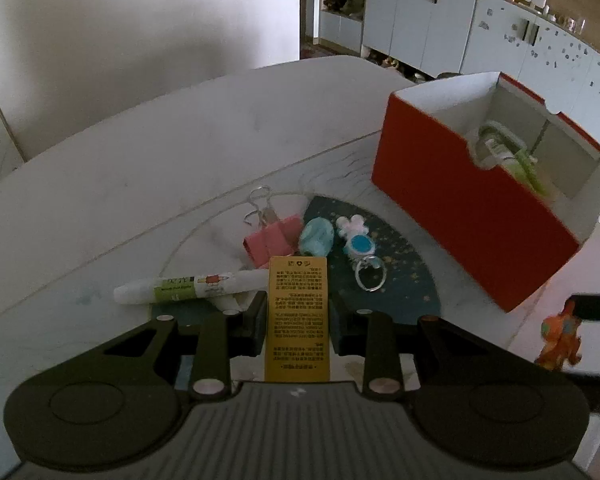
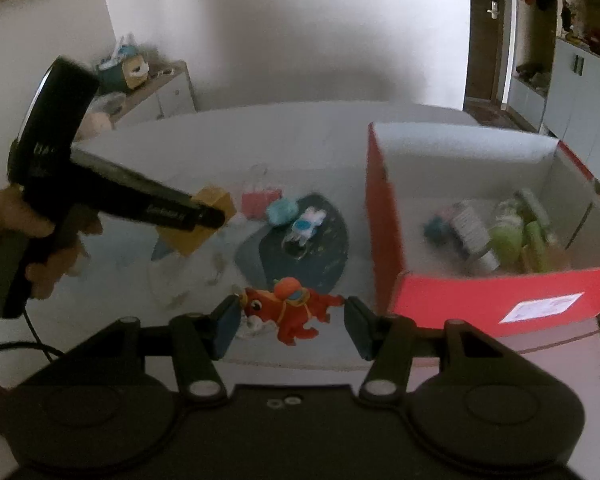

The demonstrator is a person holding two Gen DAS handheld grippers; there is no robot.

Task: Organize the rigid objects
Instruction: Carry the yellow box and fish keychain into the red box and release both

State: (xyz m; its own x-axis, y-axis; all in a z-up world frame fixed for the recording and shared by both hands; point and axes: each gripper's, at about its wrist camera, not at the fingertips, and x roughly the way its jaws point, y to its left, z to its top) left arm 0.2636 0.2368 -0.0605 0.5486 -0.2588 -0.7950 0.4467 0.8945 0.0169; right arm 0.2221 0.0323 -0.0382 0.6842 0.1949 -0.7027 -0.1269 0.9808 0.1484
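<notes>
Our left gripper point(image 1: 298, 320) pinches a flat yellow cardboard box point(image 1: 298, 316) printed with dense dark lines of small text, too fine for us to read; the box stands on end between the pads, above the table. Our right gripper point(image 2: 294, 322) grips a small red-orange toy horse point(image 2: 290, 312) with a blue saddle patch, its head against one pad and its tail against the other.

Below the yellow box, on the white marbled table point(image 1: 140, 168), we see a white tube-shaped pen point(image 1: 188, 286) with a green label whose print we cannot make out, a pink binder clip point(image 1: 272, 240) with wire handles, a crumpled light blue wrapper point(image 1: 316, 238), and a white and blue figurine point(image 1: 358, 240) with a metal key ring point(image 1: 370, 276), the last three lying on a dark teal fan-shaped mat point(image 1: 404, 280).

To the right stands an open red cardboard box point(image 2: 384, 216) with a white interior and a white sticker point(image 2: 542, 306), illegible to us, on its near wall. Inside lie green bottles point(image 2: 512, 236) and a white labelled carton point(image 2: 470, 228).

A hand point(image 2: 40, 248) holds the left gripper's handle.
</notes>
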